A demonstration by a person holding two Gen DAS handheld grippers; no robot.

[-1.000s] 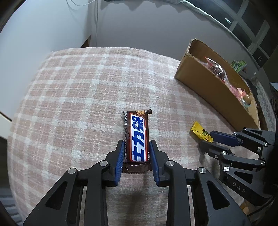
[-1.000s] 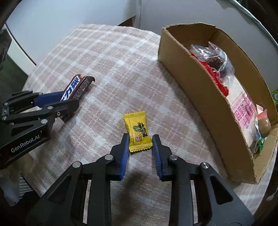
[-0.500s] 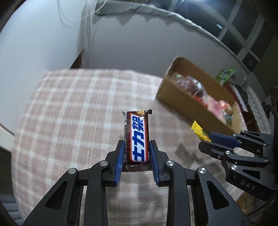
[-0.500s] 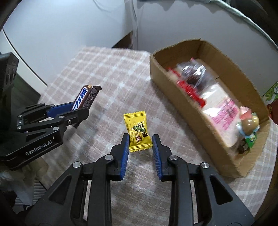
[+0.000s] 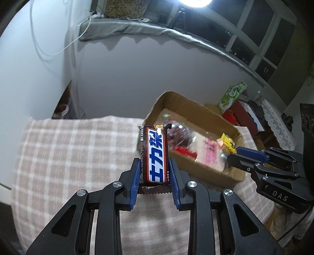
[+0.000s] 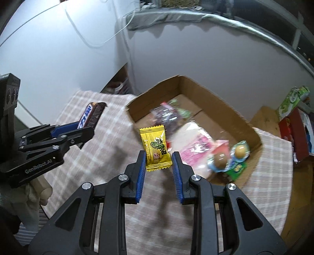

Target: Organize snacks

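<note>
I'm seeing a bright lamp (image 5: 196, 2) blow out the top of my left view; the room beyond sits dim and bluish. The cardboard box (image 6: 214, 98) and its snacks smear with motion blur in both views. Fisheye bends the edges into dark corners. Soft shadows darken the plaid tablecloth (image 6: 164, 198).

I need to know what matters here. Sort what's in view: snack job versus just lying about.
Job:
chocolate bar in left gripper
yellow candy packet in right gripper
cardboard box of snacks

Lying about:
green carton
red box
checked tablecloth
</note>
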